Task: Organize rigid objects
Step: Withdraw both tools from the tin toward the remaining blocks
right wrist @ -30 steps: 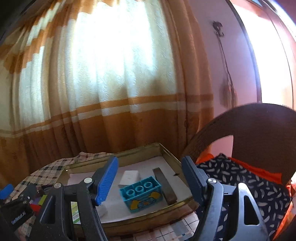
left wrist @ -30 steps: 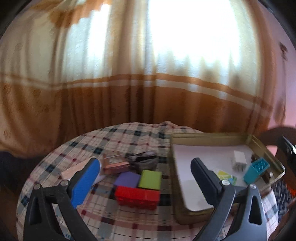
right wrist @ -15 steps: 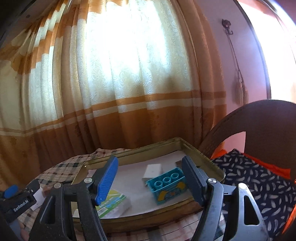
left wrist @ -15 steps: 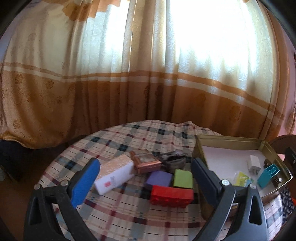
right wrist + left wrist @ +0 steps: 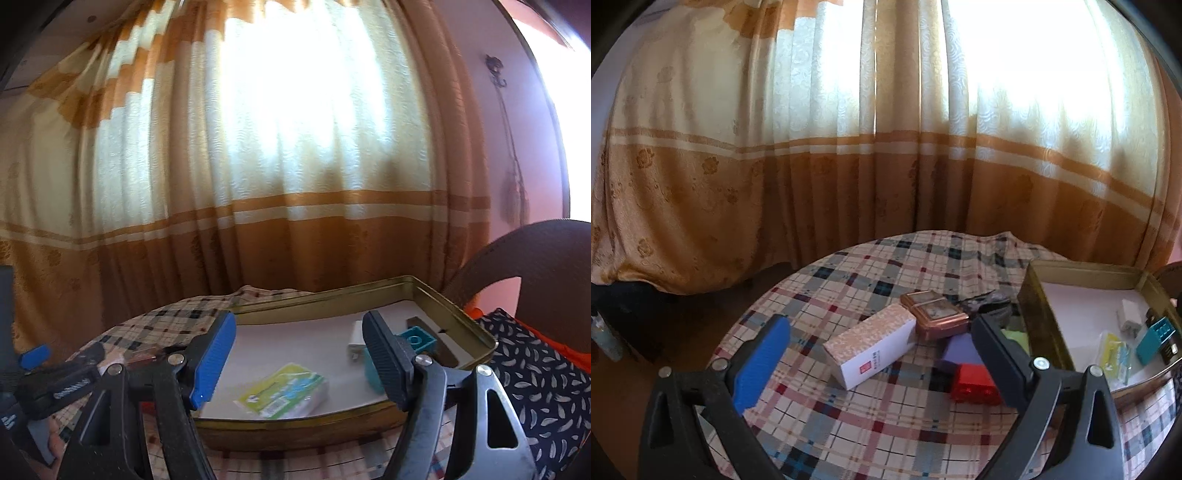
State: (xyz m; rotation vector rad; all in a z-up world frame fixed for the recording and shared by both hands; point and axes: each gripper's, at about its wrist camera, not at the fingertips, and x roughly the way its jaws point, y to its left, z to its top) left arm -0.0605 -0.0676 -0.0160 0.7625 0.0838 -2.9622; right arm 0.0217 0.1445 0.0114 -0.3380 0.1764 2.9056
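Orange-banded curtains hang behind a round worktop point(image 5: 849, 280) draped in plaid cloth. Left tongs point(image 5: 882, 354) hover released over a white-and-tan cardboard box point(image 5: 871, 347), with a red plastic brick point(image 5: 975, 382) at four o'clock. Right tongs point(image 5: 299, 358) hover released over a shallow gold metal tray point(image 5: 476, 332) holding a green-yellow packet point(image 5: 284, 389) and a teal plastic brick point(image 5: 417, 338).

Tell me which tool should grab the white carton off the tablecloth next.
Left. The left tool is open with the white carton between its fingers. The right tool, also open, faces the gold tin tray, away from it.
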